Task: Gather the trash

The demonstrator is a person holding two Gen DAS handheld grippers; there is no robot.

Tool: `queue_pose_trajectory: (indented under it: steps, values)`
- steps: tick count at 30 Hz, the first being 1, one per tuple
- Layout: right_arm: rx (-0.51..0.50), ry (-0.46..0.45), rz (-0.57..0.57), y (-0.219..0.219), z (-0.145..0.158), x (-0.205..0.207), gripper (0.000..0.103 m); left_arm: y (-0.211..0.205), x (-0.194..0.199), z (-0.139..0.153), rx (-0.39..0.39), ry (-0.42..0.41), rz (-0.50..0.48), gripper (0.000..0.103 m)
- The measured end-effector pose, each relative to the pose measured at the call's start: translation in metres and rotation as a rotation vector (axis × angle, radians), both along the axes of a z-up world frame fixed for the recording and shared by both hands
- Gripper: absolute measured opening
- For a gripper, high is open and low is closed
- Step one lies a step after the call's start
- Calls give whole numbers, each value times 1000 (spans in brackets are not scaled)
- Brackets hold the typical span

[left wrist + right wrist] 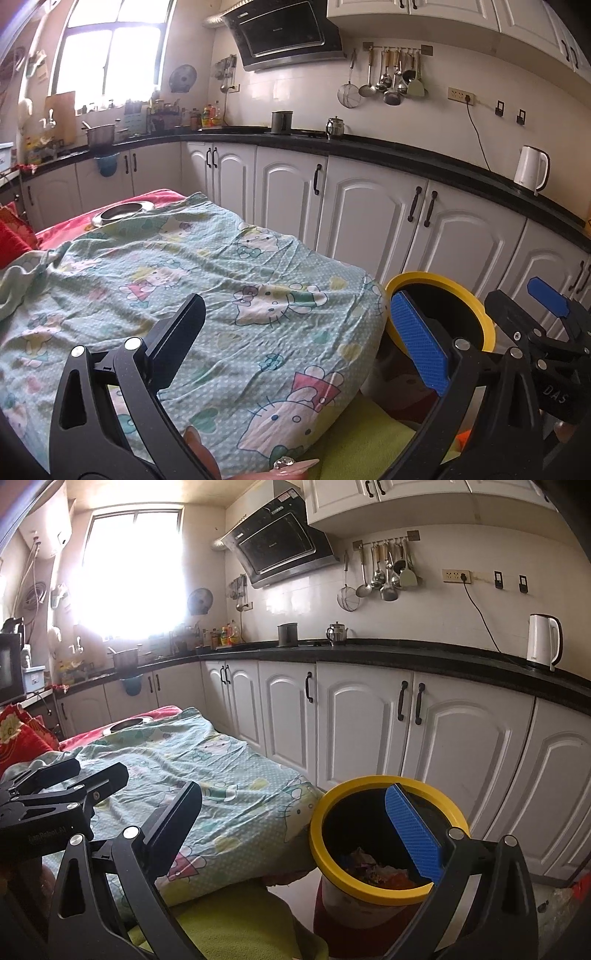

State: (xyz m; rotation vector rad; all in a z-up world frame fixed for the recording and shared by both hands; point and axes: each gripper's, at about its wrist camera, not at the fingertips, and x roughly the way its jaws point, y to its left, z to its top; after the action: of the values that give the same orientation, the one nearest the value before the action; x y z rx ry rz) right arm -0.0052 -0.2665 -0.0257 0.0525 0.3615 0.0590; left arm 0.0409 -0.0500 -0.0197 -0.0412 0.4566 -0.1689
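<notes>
A round bin with a yellow rim point(369, 888) stands on the floor at the table's right corner. Crumpled trash point(369, 866) lies at its bottom. My right gripper point(295, 825) is open and holds nothing; its blue-padded finger point(412, 832) hangs over the bin's mouth. My left gripper point(299, 334) is open over the cartoon-cat cloth point(177, 266), with nothing between its fingers. From the left wrist, the bin's rim point(436, 278) shows behind the blue pad, and the right gripper point(528, 302) is at the far right. In the right wrist view the left gripper point(81, 775) hovers above the cloth.
A metal dish point(122, 212) rests at the table's far end on a red cloth point(62, 230). White cabinets point(369, 221) under a black counter point(369, 147) run close behind the table and bin. A white kettle point(543, 642) stands on the counter. A green cloth point(229, 912) lies below.
</notes>
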Motion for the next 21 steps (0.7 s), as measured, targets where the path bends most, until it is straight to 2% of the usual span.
queue_pose_trajectory:
  steps: [21]
  values:
    - [-1,0,1,0,0,0,97,4,0,-1,-6,-2,11,92]
